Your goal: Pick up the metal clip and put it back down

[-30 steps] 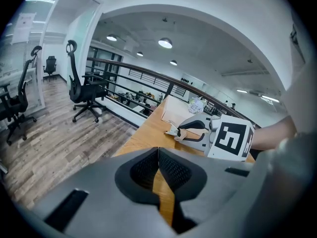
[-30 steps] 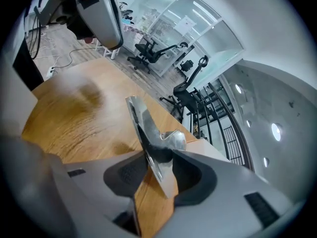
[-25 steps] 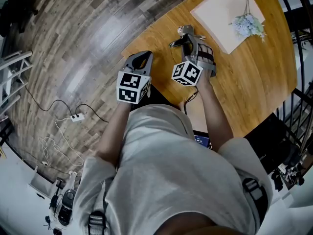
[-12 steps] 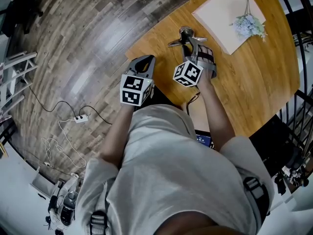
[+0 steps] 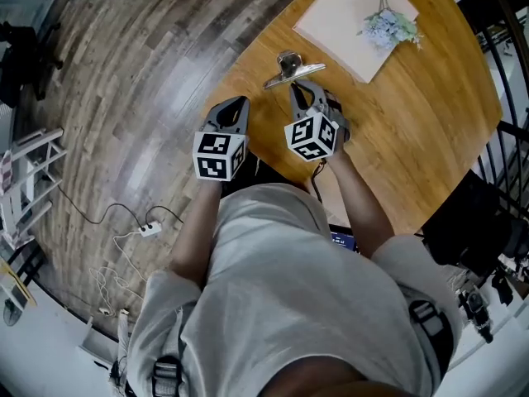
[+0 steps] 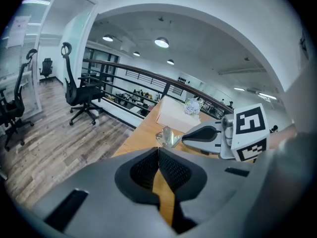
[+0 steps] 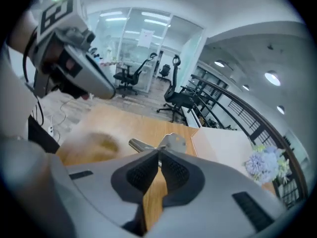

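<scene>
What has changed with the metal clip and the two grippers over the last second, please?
The right gripper has drawn back from the metal clip toward the person. Its jaws are closing with nothing between them, and the clip lies on the table just past their tips. The left gripper stayed shut and empty beside it. The white sheet and flowers kept their place.
</scene>
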Tool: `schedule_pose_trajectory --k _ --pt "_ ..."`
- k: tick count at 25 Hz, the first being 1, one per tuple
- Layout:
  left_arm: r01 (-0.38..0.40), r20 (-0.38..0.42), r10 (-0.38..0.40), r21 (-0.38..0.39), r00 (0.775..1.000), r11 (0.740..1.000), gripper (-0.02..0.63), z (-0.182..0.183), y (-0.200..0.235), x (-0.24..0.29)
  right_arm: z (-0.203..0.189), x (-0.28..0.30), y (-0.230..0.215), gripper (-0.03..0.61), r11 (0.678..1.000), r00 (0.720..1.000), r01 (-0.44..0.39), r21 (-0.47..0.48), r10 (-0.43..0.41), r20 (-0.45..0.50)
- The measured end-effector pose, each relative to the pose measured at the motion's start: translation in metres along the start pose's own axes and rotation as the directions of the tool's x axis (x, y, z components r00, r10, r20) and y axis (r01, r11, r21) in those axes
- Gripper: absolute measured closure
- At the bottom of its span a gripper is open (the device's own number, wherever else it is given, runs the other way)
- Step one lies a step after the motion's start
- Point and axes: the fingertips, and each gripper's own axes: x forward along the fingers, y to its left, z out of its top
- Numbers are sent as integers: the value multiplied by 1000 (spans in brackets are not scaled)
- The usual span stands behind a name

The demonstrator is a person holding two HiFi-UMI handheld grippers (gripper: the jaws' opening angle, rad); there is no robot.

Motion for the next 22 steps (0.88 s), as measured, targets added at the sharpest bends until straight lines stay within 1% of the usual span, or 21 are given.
schedule_pose_trajectory --k 3,5,8,11,13,15,16,17,19,20,22 --pt "53 -18 -52 34 998 998 589 5 -13 10 9 -23 -6 545 991 997 28 127 -37 68" --pt "91 -32 -89 62 996 994 589 10 -21 17 12 -39 -11 548 972 993 52 229 -75 95" --pt "137 -50 -133 92 990 986 589 15 -37 24 11 -63 -18 551 919 984 79 387 -134 117" --pt "184 -48 -179 137 983 973 589 27 -57 28 4 -89 -28 552 868 965 157 471 -236 113" --pt "219 -39 -216 176 976 960 589 37 -69 31 -2 -106 -37 552 820 946 208 533 -308 104" --pt "247 -28 -246 209 969 946 589 47 -80 31 -8 -121 -45 552 767 927 235 597 -362 100" --pt "257 -21 -259 225 966 940 589 53 -86 29 -10 -129 -47 552 747 919 240 620 -380 103" --pt "266 -12 -271 240 963 934 589 59 -91 26 -10 -136 -48 552 734 913 243 634 -395 107" --pt "285 11 -299 271 954 919 589 73 -105 19 -8 -154 -54 552 717 898 258 647 -425 112" --pt "297 25 -317 287 948 911 589 80 -114 15 -6 -165 -58 552 704 888 269 657 -446 114" --pt "322 56 -358 325 932 889 589 98 -131 8 -2 -188 -69 552 662 857 292 690 -502 118"
